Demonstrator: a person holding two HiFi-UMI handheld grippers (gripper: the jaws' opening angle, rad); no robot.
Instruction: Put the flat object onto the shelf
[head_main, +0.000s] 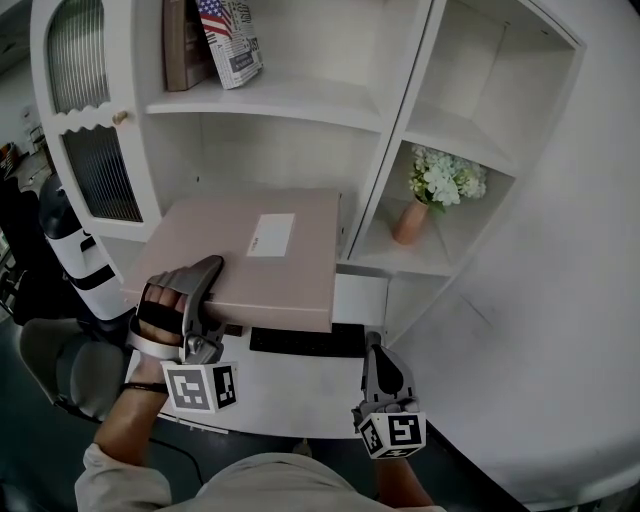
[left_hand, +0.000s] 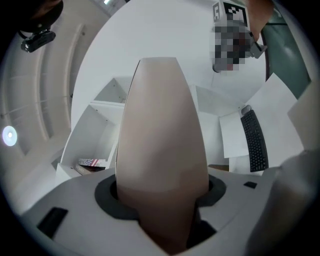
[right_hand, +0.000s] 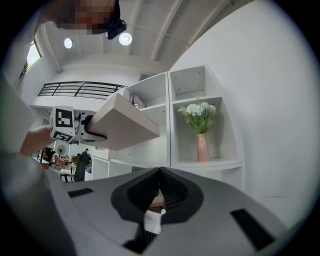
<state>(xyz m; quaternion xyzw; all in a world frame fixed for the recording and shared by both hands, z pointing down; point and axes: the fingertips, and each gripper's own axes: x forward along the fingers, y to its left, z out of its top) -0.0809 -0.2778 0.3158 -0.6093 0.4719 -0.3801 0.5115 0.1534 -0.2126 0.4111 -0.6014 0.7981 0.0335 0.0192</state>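
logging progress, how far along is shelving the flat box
Done: the flat beige-pink box with a white label is lifted, clamped in the left gripper. In hand: it hangs before the white shelf unit, on no board yet. Left: set it on a shelf and release. The right gripper is shut, empty.

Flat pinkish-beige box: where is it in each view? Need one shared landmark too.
Head view: flat pinkish-beige box centre-left, before the shelves.
Left gripper view: fills the centre, clamped by the left gripper.
Right gripper view: upper left.
Shared landmark: white shelf unit, in all three.
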